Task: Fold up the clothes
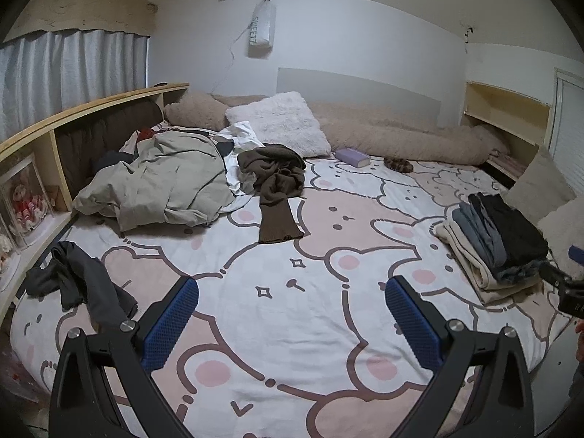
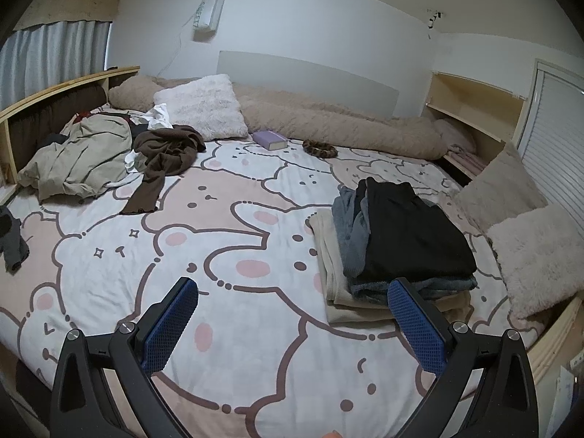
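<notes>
The right tool (image 2: 292,323) hangs wide open and empty above the bed (image 2: 255,346), its right finger just before the folded stack (image 2: 394,241); unfolded clothes (image 2: 109,157) lie far left.

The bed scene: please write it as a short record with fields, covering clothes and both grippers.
surface: bed sheet with bear print
folded stack: black on top, on the right side
unfolded: brown sweater; beige garment; dark grey garment
other items: purple book; white pillow
left gripper: open, empty
right gripper: open, empty
</notes>
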A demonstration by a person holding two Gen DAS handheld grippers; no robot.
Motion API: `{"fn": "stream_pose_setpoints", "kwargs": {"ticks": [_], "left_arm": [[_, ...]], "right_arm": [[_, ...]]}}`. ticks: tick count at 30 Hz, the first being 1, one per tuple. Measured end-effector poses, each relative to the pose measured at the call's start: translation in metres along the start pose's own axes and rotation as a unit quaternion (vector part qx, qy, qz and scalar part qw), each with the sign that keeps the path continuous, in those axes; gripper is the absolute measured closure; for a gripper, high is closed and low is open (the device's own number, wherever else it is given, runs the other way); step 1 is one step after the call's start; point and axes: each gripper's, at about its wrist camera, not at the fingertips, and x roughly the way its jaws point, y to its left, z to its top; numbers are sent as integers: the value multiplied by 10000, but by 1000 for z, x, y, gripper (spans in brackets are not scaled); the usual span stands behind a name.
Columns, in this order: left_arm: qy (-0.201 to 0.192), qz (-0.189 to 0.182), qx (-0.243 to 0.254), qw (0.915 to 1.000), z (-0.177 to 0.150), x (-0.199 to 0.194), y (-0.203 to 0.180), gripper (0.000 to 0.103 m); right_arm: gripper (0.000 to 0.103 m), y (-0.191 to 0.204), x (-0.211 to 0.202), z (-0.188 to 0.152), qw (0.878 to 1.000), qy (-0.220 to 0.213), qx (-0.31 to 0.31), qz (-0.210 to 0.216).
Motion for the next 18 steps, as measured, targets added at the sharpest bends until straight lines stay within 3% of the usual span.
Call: {"fn": "stream_pose_setpoints", "kwargs": {"ticks": [11,18], "left_arm": [[-44,167,5,9999,-2,4,6,0],[5,388,-131,9992,-10,12,35,0]], "right_arm": [[0,1,3,0,10000,-39,46,27],[0,7,3,1,9994,-251,84,239]]}}
